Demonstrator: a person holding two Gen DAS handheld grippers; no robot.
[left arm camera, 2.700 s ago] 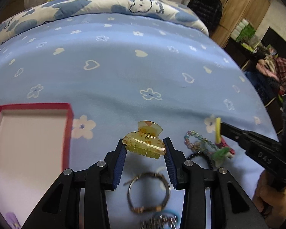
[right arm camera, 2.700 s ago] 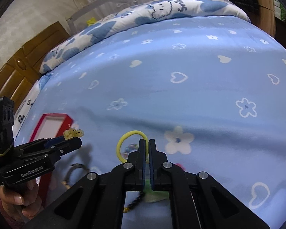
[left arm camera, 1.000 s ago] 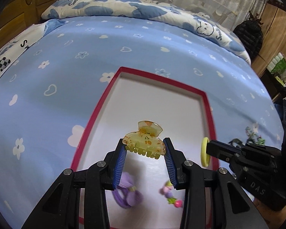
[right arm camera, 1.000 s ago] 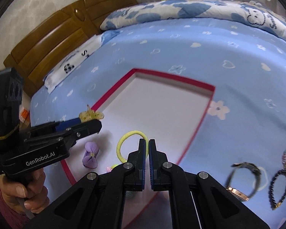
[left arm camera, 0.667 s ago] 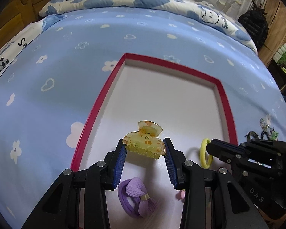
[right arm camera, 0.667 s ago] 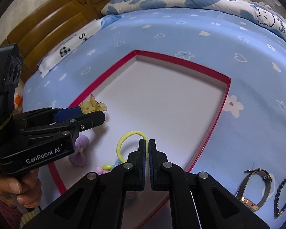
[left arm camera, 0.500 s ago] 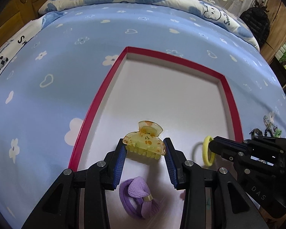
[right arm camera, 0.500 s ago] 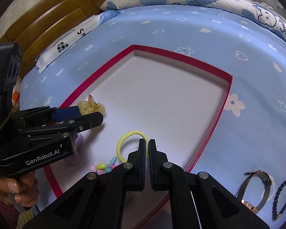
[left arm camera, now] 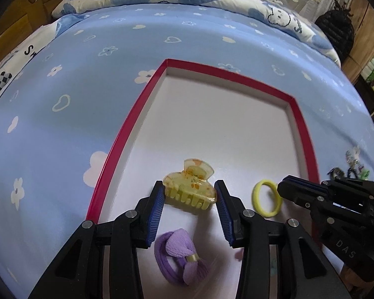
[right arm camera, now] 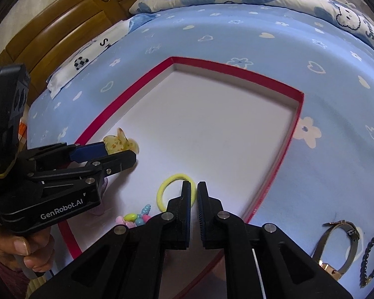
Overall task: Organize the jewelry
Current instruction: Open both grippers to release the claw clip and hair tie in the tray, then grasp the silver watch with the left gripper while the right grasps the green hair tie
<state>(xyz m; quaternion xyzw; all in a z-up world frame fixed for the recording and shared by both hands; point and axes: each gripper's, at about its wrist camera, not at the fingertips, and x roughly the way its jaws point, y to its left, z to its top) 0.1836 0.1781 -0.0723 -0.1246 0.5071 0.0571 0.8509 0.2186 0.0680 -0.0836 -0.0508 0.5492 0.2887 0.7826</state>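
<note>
A shallow white tray with a red rim (left arm camera: 127, 134) (right arm camera: 127, 102) lies on the blue bedspread. My left gripper (left arm camera: 190, 199) is low over the tray's near part; the yellow translucent claw clip (left arm camera: 190, 189) (right arm camera: 121, 144) sits between its blue pads, which look slightly parted from it. My right gripper (right arm camera: 194, 194) has its jaws a small gap apart, and the yellow hair tie (right arm camera: 173, 191) (left arm camera: 266, 198) lies on the tray floor just off its left finger, free of the pads. A purple bow hair tie (left arm camera: 184, 259) lies in the tray under the left gripper.
A colourful bead piece (right arm camera: 134, 215) lies in the tray near the right gripper. On the bedspread right of the tray lie a watch (right arm camera: 337, 244) and a dark bead bracelet (right arm camera: 372, 256). A wooden headboard (right arm camera: 69, 20) and pillows stand at the far side.
Both grippers came down lower into the tray. The right gripper's jaws opened a little and the yellow hair tie dropped onto the tray floor. The left pads have eased around the claw clip.
</note>
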